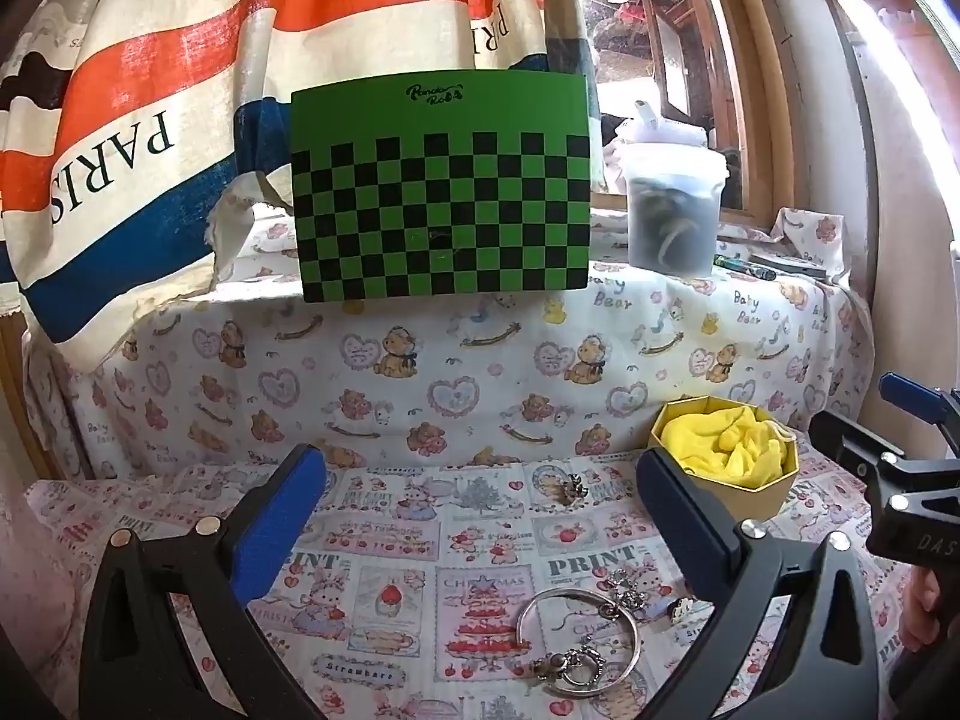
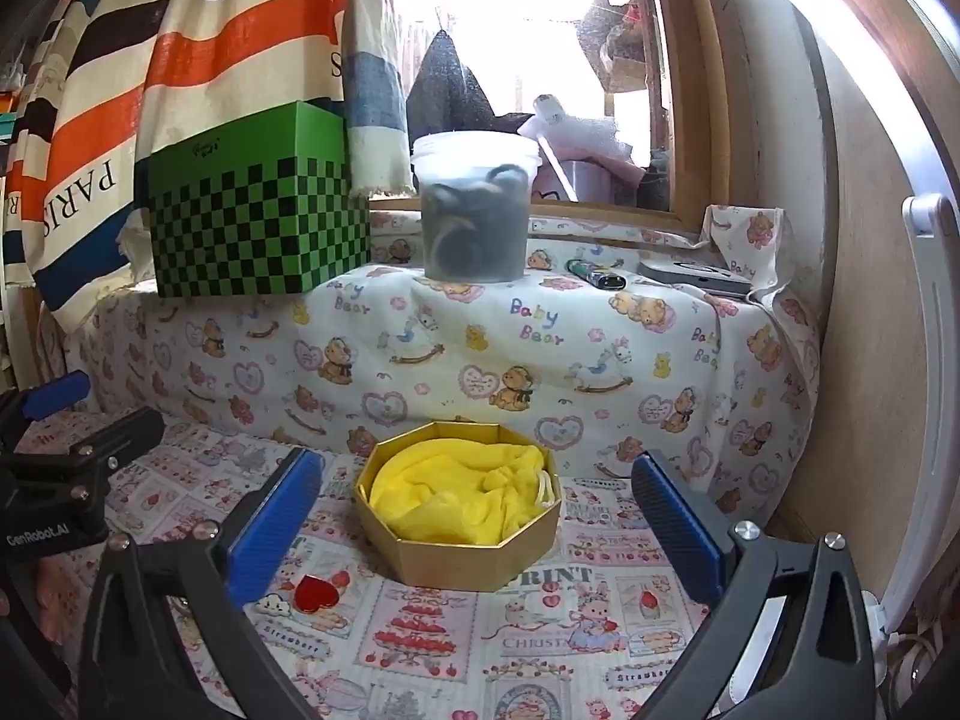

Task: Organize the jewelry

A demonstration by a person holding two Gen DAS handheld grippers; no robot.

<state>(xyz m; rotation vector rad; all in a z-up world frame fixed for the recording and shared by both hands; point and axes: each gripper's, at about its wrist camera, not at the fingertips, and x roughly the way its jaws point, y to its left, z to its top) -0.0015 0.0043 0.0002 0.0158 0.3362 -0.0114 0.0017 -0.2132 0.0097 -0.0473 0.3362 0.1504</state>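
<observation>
Left hand-held gripper [image 1: 480,516] and right hand-held gripper [image 2: 477,510] both gape wide, empty. Gold box [image 2: 462,558], cushioned with yellow cloth [image 2: 456,498], sits centre frame. Silver bangle [image 1: 579,639], lower centre, looks light, stiff, slippery: pinch across its rim
</observation>
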